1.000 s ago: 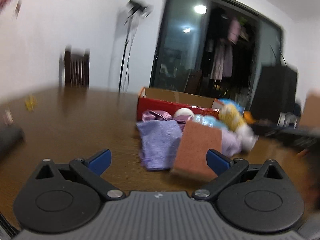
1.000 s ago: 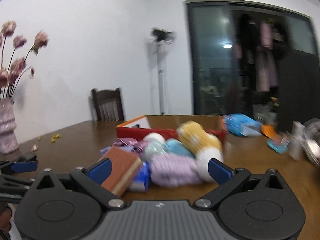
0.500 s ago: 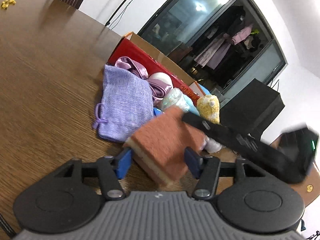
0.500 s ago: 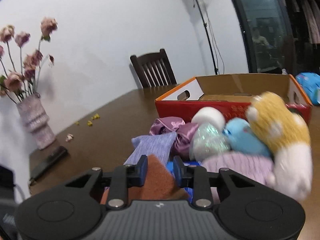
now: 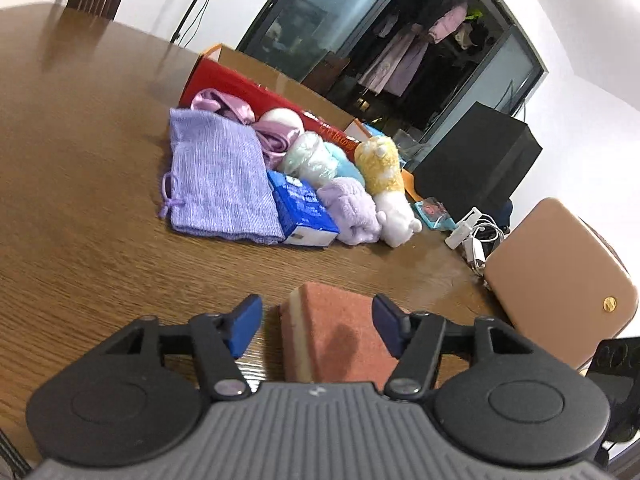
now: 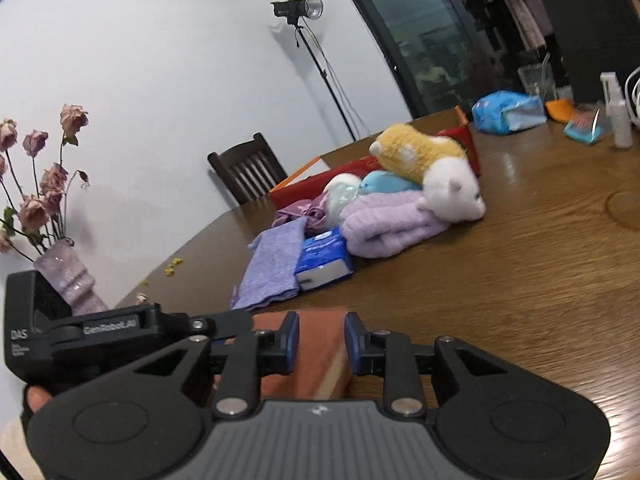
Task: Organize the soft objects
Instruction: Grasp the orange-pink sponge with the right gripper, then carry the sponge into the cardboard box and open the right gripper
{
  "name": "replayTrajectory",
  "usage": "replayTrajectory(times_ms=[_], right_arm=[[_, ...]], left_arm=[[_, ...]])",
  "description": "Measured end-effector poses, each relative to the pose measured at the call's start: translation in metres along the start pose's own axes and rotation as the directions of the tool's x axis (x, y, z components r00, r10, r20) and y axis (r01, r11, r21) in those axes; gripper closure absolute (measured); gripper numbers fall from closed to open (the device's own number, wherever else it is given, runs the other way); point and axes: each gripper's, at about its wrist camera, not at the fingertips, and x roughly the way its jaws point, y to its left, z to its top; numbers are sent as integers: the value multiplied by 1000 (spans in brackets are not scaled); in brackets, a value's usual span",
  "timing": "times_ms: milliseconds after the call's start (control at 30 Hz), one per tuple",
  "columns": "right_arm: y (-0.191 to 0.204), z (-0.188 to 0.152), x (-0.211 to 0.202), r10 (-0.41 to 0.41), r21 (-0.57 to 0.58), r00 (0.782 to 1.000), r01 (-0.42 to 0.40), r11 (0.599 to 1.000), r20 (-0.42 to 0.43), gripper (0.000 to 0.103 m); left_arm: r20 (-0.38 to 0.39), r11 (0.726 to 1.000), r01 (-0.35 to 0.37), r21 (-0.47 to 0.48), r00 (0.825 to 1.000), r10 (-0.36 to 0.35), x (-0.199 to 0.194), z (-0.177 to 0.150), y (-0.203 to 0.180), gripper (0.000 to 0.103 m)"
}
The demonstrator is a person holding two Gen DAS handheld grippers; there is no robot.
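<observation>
A wooden table is carrying a pile of soft things; the left gripper is sitting released around the sponge, while the right gripper is clenching it

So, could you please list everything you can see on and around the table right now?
sponge: 1, rust-brown, between both grippers
pouch: 1, lilac, pile's left
tissue pack: 1, blue, beside pouch
towel: 1, lilac, folded
plush: 1, yellow-white, atop pile
box: 1, red, behind pile
vase: 1, pink, with flowers
chair: 1, dark, beyond the table
table: 1, brown wood
left gripper: fingers apart around sponge
right gripper: fingers shut on sponge
</observation>
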Motion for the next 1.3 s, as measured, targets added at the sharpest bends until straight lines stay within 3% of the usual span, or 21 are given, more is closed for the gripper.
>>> replayTrajectory(times_ms=[167, 233, 367, 467, 600, 767, 933, 1067, 1167, 1233, 1300], right_arm=[[-7, 0, 3, 7, 42, 1000, -7, 999, -14, 65], [-6, -3, 9, 13, 34, 999, -12, 999, -35, 66], [-7, -5, 15, 43, 37, 997, -41, 998, -59, 73], [0, 20, 15, 42, -6, 999, -42, 999, -33, 75], [14, 100, 37, 58, -128, 998, -57, 990, 6, 75], [9, 218, 115, 63, -136, 998, -62, 989, 4, 79], [-16, 296, 232, 17, -47, 993, -23, 999, -118, 79], [-44, 322, 327, -11, 47, 974, 23, 999, -228, 79], [-55, 319, 388, -43, 56, 947, 64, 996, -318, 79], [-61, 309, 419, -46, 66, 923, 77, 995, -382, 78], [-62, 300, 441, -59, 54, 901, 91, 994, -430, 78]], left_arm=[[-22, 999, 6, 35, 1000, -5, -2, -3, -1, 40], [-53, 999, 26, 43, 998, -24, 3, -4, -1, 59], [-66, 997, 43, 71, 997, -39, 5, 5, -9, 64], [-6, 988, 49, 146, 999, -49, 3, 40, -26, 64], [51, 982, 71, 177, 995, -81, 28, 126, -37, 65], [42, 989, 14, 150, 999, -20, 92, 229, -29, 65], [-12, 981, -107, 165, 994, 111, 174, 308, -3, 64], [-85, 959, -187, 211, 974, 208, 242, 341, 32, 64], [-148, 937, -250, 243, 945, 290, 286, 350, 58, 61], [-129, 913, -281, 294, 935, 330, 300, 351, 65, 58], [-124, 908, -279, 312, 936, 330, 304, 350, 66, 58]])
